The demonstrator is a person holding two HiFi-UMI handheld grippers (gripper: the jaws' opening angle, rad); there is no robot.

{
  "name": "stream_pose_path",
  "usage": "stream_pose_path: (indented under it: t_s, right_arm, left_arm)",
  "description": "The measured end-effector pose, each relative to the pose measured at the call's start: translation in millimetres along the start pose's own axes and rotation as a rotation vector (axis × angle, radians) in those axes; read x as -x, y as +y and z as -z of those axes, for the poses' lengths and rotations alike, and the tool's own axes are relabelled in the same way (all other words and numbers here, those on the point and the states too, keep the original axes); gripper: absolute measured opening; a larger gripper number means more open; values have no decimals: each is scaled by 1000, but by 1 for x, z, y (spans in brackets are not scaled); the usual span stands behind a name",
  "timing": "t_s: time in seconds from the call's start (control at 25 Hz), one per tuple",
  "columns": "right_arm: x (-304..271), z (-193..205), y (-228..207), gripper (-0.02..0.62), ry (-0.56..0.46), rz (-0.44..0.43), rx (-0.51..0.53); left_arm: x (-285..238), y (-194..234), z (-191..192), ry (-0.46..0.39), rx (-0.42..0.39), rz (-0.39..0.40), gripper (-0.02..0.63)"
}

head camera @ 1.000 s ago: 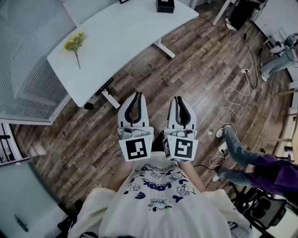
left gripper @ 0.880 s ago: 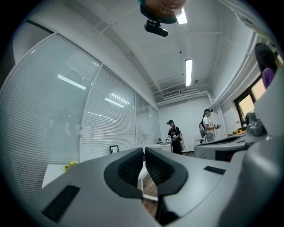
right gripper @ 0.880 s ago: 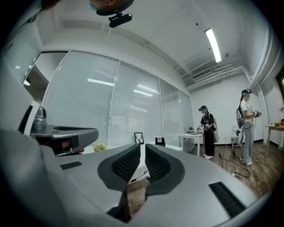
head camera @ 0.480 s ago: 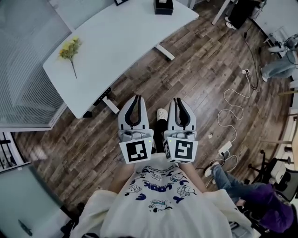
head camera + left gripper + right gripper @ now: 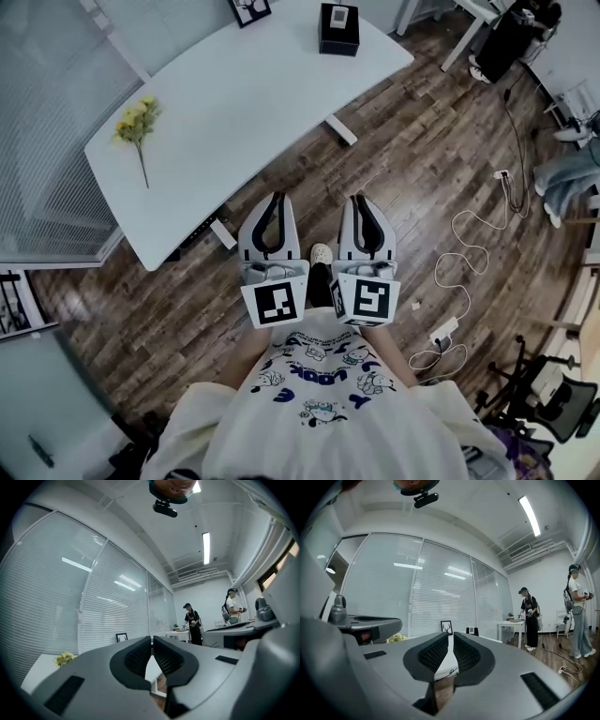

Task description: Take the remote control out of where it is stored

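Observation:
No remote control shows in any view. A small black box (image 5: 338,28) stands at the far end of the white table (image 5: 234,103); I cannot tell what it holds. My left gripper (image 5: 274,197) and right gripper (image 5: 365,200) are held side by side in front of the person's chest, over the wooden floor and short of the table's near edge. Both are shut with nothing between the jaws. In the left gripper view the left gripper (image 5: 152,640) points toward the table; the right gripper (image 5: 451,636) does the same in its own view.
On the table lie yellow flowers (image 5: 134,122) and a picture frame (image 5: 250,10). White cables and a power strip (image 5: 442,328) trail over the floor at the right. An office chair (image 5: 548,403) stands at the lower right. Two people (image 5: 528,616) stand far off.
The head view has shifted, so the table sits lower and the black box and frame show fully. The person in purple at the right has left the view. Both grippers stay shut.

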State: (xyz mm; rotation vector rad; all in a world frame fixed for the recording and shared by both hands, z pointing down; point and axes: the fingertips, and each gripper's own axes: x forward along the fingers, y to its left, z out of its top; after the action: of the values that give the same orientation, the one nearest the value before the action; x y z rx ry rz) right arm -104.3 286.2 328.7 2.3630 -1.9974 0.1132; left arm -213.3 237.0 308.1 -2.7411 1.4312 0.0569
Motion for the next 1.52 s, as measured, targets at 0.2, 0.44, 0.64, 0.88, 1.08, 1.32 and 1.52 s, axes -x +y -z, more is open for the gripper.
stream_pose_path:
  t_s: [0.2,0.44,0.64,0.88,1.08,1.32,1.52]
  right_arm:
    - [-54,-10,-29,51,-4,-45,6]
    - [-107,-9,-64,51,9,-81,7]
    - [-143,-9,-91,51,15,-81,-1]
    - [-170,-4,-111,51,34,-60,-26]
    - [-197,2,-125,51,44,-50,-33]
    - [-241,1,-144,51,42,-37,-30]
    - [-283,-5,-163,51,43,-31,-21]
  left_arm:
    - [-59,-6,-2,4,-19,-29,29]
    - [-120,-18,4,3,-18,-53,29]
    - [-160,-27,6,6,-20,-49,29]
    - [-196,-29,14,27,-23,-53,29]
    - [-227,-33,24,39,-28,-30,29]
    - [-278,-28,31,33,-10,-22,29]
    - [-329,-22,32,27,-13,-15,29]
